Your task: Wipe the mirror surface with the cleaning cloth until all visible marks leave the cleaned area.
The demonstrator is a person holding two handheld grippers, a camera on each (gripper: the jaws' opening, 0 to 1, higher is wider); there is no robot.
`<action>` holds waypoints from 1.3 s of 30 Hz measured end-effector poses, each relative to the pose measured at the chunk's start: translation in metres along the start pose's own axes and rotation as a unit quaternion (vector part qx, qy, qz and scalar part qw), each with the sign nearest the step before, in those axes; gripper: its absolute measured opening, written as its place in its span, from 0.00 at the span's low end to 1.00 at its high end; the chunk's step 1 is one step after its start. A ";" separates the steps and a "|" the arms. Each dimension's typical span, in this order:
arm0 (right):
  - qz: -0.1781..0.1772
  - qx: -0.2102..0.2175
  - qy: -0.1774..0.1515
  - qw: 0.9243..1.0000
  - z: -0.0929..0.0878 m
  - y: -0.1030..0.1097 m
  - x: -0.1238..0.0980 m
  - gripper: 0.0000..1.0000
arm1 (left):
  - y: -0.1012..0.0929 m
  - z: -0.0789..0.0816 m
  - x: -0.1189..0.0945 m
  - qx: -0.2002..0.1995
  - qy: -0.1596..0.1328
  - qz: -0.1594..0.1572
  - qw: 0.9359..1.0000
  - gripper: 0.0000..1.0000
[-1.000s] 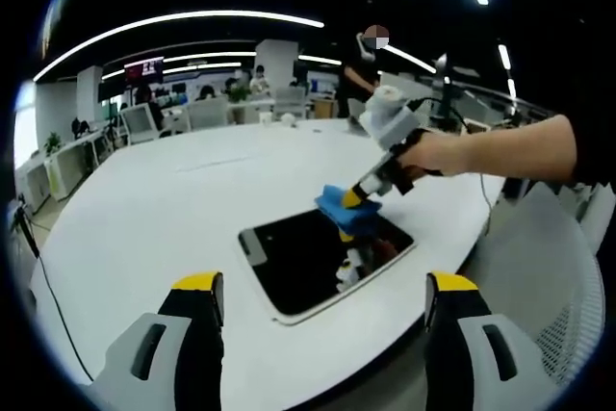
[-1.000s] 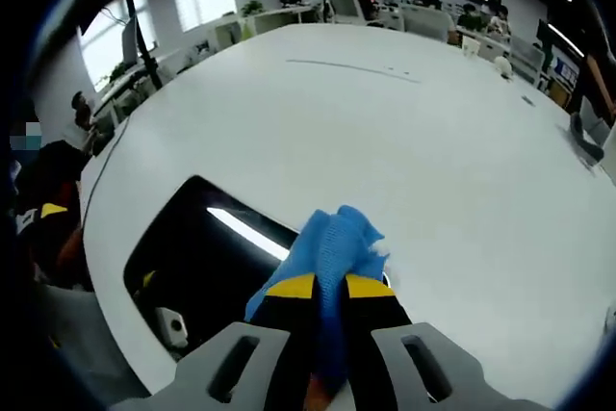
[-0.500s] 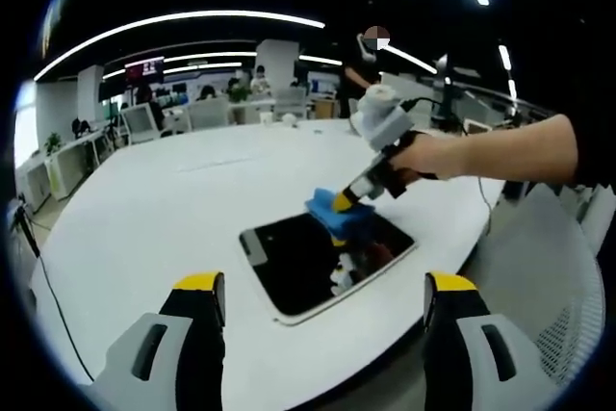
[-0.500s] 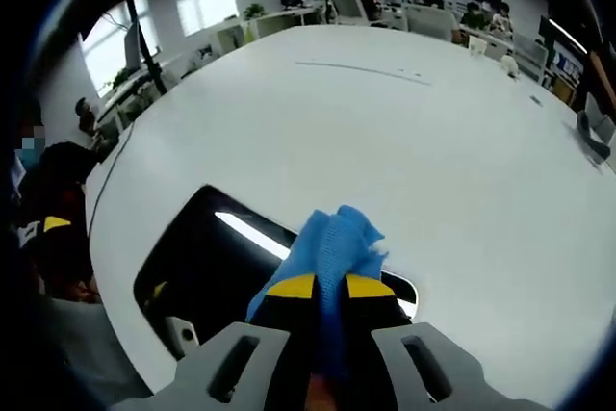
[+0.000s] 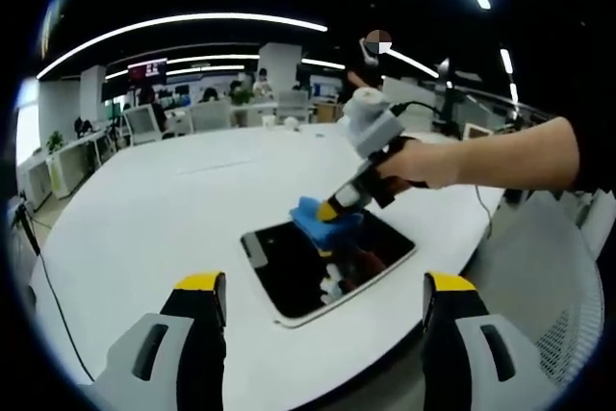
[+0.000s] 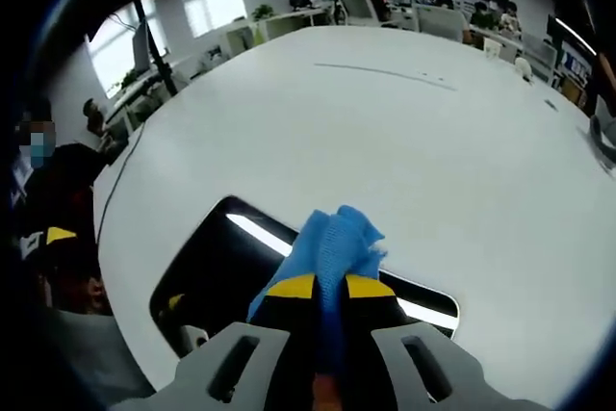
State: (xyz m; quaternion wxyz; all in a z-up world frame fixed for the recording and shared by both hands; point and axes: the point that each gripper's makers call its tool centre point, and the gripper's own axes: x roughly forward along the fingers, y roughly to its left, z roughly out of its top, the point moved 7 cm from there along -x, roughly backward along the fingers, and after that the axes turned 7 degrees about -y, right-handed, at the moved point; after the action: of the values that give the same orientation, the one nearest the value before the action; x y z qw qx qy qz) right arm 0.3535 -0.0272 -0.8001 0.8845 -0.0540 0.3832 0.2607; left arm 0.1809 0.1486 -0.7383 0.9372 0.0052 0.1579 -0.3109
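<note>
right gripper view: right hand-held gripper (image 6: 327, 288) pinches crumpled blue cleaning cloth (image 6: 333, 243) onto flat dark rectangular mirror (image 6: 226, 271) to wipe; left hand-held gripper (image 5: 322, 295) wide, idle.

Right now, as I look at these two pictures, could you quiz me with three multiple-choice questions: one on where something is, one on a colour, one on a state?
1. Where does the mirror lie?
A. flat on the white table
B. propped against a chair
C. on the floor

2. What colour is the cleaning cloth?
A. red
B. blue
C. green

3. How is the left gripper?
A. shut on the cloth
B. shut on the mirror
C. open, holding nothing

Answers:
1. A: the dark mirror rests flat on the white tabletop near its edge.
2. B: the cloth pinched in the right gripper is blue in both views.
3. C: its two yellow-tipped jaws stand wide apart with nothing between them.
</note>
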 end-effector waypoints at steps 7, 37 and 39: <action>0.009 -0.005 -0.001 1.000 0.005 0.012 0.008 0.05 | 0.000 0.000 0.000 0.000 0.001 -0.001 1.000 0.83; 0.054 -0.026 -0.012 0.998 0.025 0.068 0.036 0.05 | -0.001 -0.003 0.000 0.005 0.006 -0.009 1.000 0.80; 0.056 -0.027 -0.011 0.998 0.025 0.070 0.038 0.05 | -0.001 -0.003 0.000 0.005 0.006 -0.010 1.000 0.80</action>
State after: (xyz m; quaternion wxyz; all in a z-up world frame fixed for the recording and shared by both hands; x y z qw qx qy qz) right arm 0.3564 0.0562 -0.8019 0.8708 -0.0528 0.3688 0.3209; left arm 0.1798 0.1481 -0.7410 0.9330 0.0102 0.1619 -0.3211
